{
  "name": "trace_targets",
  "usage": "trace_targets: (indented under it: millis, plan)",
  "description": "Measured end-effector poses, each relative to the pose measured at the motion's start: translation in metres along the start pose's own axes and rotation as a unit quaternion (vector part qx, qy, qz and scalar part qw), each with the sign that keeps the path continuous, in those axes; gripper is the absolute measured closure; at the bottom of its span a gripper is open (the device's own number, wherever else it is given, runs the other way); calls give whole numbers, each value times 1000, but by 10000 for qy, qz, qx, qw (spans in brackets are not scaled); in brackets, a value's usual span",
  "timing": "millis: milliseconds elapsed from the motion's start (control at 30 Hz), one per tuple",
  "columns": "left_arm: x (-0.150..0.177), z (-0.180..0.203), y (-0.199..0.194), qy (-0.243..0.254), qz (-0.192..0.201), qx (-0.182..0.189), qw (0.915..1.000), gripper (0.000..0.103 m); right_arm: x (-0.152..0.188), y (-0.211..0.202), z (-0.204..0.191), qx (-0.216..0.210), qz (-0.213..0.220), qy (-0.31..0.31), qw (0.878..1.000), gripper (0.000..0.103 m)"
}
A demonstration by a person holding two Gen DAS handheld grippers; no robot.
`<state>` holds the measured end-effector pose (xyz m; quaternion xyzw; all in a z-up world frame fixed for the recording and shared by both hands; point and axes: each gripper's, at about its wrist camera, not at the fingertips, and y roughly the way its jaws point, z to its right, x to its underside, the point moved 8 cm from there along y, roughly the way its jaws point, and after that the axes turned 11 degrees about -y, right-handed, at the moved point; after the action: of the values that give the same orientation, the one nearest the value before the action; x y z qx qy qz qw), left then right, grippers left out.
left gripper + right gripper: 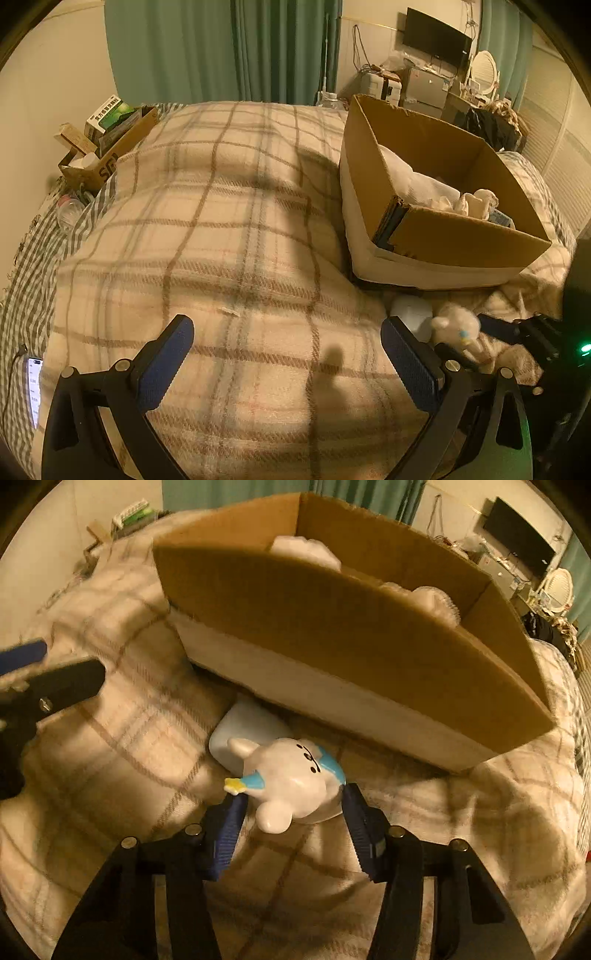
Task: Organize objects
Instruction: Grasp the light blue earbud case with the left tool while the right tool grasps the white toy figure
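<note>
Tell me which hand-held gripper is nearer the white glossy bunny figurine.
Right. The right hand-held gripper brackets the white glossy bunny figurine between its blue pads. The left hand-held gripper hangs open over the plaid blanket, figurine off to its right.

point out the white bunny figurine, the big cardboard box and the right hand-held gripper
white bunny figurine [291, 779], right wrist view, on its glossy head
big cardboard box [332, 627], right wrist view, on the brown near wall
right hand-held gripper [291, 805], right wrist view, midway between its blue fingertips

Dim, warm amber light; soft shadows on blanket [229, 229]. Strong fisheye bending, black corners. Left edge of right view motion-blurred.
</note>
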<state>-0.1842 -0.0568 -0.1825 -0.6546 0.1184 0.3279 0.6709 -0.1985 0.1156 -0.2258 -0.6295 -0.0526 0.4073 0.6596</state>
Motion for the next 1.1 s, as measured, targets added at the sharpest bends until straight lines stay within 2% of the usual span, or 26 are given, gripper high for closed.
trace_targets:
  millis: [200, 300, 367, 433, 567, 767, 833, 900, 967, 1100]
  plan:
    - [4, 17, -4, 287, 4, -123, 9995, 0, 3, -47, 30, 329, 545, 307, 9975, 51]
    - [9, 43, -4, 546, -29, -53, 9985, 0, 2, -64, 46, 378, 715, 492, 9955, 51]
    - [14, 66, -3, 732, -30, 41, 9973, 0, 5, -67, 57, 362, 744, 650, 9944, 51]
    - [19, 83, 3, 928, -6, -18, 9957, 0, 8, -67, 66, 415, 730, 769, 9935, 52]
    - [29, 99, 27, 905, -369, 123, 9951, 2, 17, -61, 82, 217, 678, 1132, 9910, 52]
    - [42, 108, 63, 929, -774, 168, 9925, 18, 24, -45, 92, 37, 492, 1442, 9883, 52]
    - [43, 111, 70, 935, -864, 209, 9916, 20, 23, -44, 90, 61, 464, 1407, 9889, 52]
    - [43, 113, 73, 944, -893, 277, 9911, 32, 23, -43, 89, 69, 442, 1392, 9893, 52]
    - [46, 114, 77, 992, -987, 273, 9898, 52, 23, -41, 89, 78, 420, 1382, 9895, 52]
    - [46, 111, 67, 956, -963, 392, 9900, 52, 23, -43, 87, 118, 435, 1343, 9899, 52]
